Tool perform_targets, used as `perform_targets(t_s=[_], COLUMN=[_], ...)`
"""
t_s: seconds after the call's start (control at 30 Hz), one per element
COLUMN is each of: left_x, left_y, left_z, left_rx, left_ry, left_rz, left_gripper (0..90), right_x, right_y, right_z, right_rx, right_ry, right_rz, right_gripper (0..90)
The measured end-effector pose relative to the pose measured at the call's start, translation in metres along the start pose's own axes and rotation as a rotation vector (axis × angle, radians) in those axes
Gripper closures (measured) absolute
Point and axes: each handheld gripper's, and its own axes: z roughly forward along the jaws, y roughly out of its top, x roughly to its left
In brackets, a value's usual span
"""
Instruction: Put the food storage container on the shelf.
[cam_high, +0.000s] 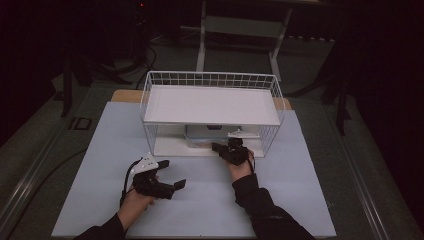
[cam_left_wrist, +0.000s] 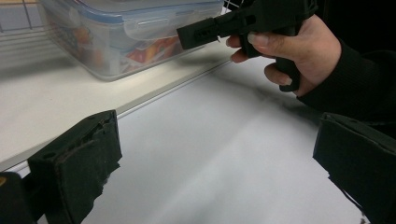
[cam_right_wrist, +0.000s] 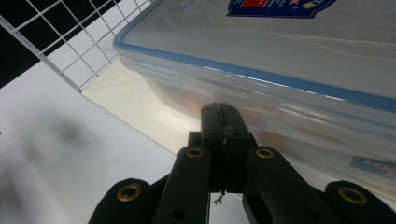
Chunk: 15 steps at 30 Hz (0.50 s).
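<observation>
Black grippers, brass screws (cam_right_wrist: 194, 152), black sleeves (cam_high: 265, 210), grey plate (cam_high: 146, 163).

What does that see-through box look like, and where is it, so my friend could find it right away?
Look for the white wire rack at the back of the table. On its lower shelf, under the white top board, sits the clear plastic box. It has a blue-rimmed lid with a sticker and colourful things inside, and the right claw reaches toward it.
</observation>
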Motion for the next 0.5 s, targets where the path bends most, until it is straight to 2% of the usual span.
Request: perform_targets(t_s=[0.1,0.17,0.37,0.43,0.5], left_x=[0.000,0.000,-0.004,-0.006,-0.007], left_y=[0.000,0.000,0.001,0.002,0.003], left_z=[0.000,-0.001,-0.005,-0.007,-0.009], left_rx=[-0.001,0.000,0.015,0.018,0.016], left_ry=[0.003,0.003,-0.006,-0.010,-0.015], left_rz=[0.005,0.006,0.023,0.032,0.034], left_gripper=[0.7,0.7,0.7,0.7,0.7], right_x=[0.002,0.008,0.025,0.027,0.029], right_y=[0.000,-0.001,-0.004,-0.005,-0.006], right_z=[-0.001,-0.004,-0.019,-0.025,-0.031], right_rx=[-0.002,-0.002,0.000,-0.003,-0.012], right_ry=[0.015,0.030,0.064,0.072,0.070], right_rz=[0.017,0.010,-0.072,-0.081,-0.092], right_gripper=[89.7,87.5,76.8,72.3,63.5])
